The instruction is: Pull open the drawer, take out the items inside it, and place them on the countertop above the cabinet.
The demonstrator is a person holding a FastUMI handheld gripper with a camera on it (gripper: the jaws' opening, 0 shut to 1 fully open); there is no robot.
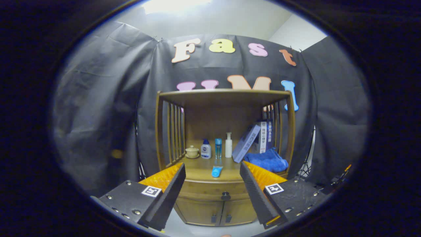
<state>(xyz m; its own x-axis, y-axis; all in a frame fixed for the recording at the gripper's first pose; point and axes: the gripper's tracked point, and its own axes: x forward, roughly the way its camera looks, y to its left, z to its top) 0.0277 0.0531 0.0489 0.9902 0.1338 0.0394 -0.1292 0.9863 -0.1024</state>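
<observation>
Wooden and warm brown, the drawer (215,191) I am after sits shut in the front of the small cabinet (215,210), a shallow curved panel with one dark round knob (225,196) at its middle. Below it I see two cabinet doors, each with a small dark pull where they meet. From my seat the knob shows between the two fingers and well beyond their tips, slightly nearer the right one. My gripper (212,171) hangs in front of the cabinet with its fingers spread wide apart and nothing held between them.

Just above the drawer runs the wooden countertop (200,172), roofed by a slatted wooden shelf frame (223,95). A light blue tube (216,171) lies flat near the countertop's front edge, ahead of the gap between my fingers. Behind it stand a small beige lidded cup on a saucer (192,151), a white bottle with a blue label (206,149), a slim clear blue bottle (218,147) and a white pump bottle (228,145). To their right a folded blue cloth (266,159) lies under leaning blue-and-white books (253,140).
</observation>
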